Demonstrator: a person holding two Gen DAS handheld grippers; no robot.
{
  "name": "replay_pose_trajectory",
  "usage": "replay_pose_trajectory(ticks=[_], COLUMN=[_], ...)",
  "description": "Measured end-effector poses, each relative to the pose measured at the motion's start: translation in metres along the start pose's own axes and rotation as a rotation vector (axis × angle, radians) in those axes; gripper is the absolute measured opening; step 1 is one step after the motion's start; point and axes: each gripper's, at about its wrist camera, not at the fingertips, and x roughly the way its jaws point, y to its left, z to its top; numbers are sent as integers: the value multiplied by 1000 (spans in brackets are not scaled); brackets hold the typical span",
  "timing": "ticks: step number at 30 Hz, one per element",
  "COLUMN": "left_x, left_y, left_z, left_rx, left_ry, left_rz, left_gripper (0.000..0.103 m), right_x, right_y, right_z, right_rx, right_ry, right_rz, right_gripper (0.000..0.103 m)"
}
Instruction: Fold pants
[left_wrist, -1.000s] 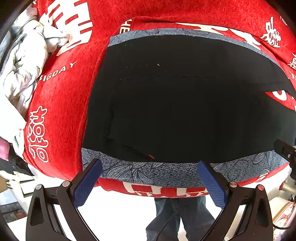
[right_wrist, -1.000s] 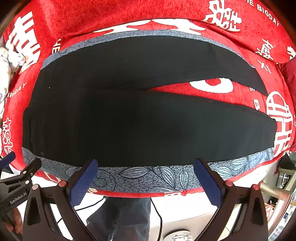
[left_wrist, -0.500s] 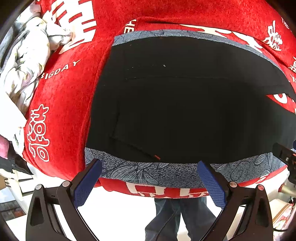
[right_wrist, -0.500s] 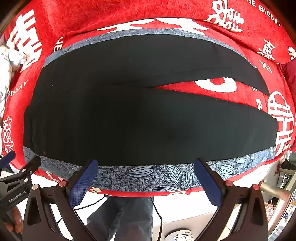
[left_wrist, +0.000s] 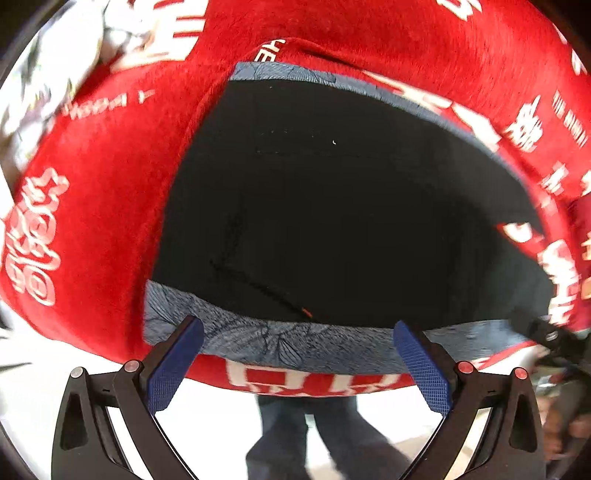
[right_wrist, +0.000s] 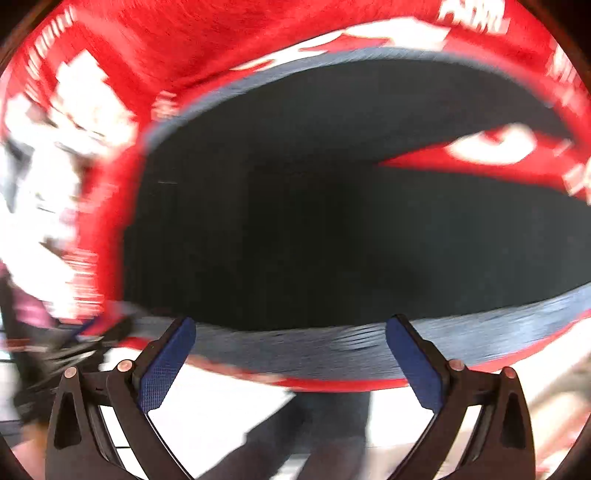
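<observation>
Honestly I'd say folding hasn't started yet: the one pair of black pants (left_wrist: 351, 221) lies spread flat on the grey leaf-print mat (left_wrist: 280, 343), which sits on the red blanket (left_wrist: 103, 192), both legs apart with a red wedge showing between them. My left gripper (left_wrist: 297, 363) and right gripper (right_wrist: 288, 360) both hang wide apart, empty, just off the mat's near edge. Count: one pants, one mat, two grippers.

Right gripper (right_wrist: 290, 363), jaws spread wide and holding nothing, hovers at the near edge of black pants (right_wrist: 314, 240) lying flat on a red blanket (right_wrist: 184, 48), with the frame motion-blurred.
</observation>
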Motion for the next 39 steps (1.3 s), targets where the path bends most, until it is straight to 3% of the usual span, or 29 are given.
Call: replay_pose_trajectory(ticks=[1,3,7,13,21,23,26,27,28,29,33,39], left_x=[1,4,14,30,35,34,33,33,34,33,26,41], left_y=[6,20,41,54,54,56,65,68,69,71,74,64], left_z=[-2,-8,-23,-34,-34,-33,-36,-38,-39,-39,-37,-29], left_rx=[-15,-52,-120,-150,-176,-181,-216,-233,-250,-271,-346,-380], left_ry=[16,44,72,65,58,49,37,37,38,35,-16,-31], left_rz=[-33,-97,-158,-219,-284,-295,-326,-337,-350,-371,-493,-516], left_gripper=[103,103,103,103,103,103,103,103,103,103,103,103], right_x=[4,23,63,79,85,105,118,127,134,137,122,109], right_y=[-6,-22,-57,-93,-77,-57,-40,-33,-27,-23,-14,-3], right_z=[-5,-21,-58,-76,-71,-68,-63,-60,-58,-58,-61,-60], right_rx=[29,95,193,326,301,313,332,359,388,401,388,354], right_ry=[16,81,148,28,-71,-60,-20,17,53,78,79,122], right_rz=[94,252,318,443,613,695,732,749,748,731,814,909], right_gripper=[80,69,69,69,69,69,69,55,28,19,16,16])
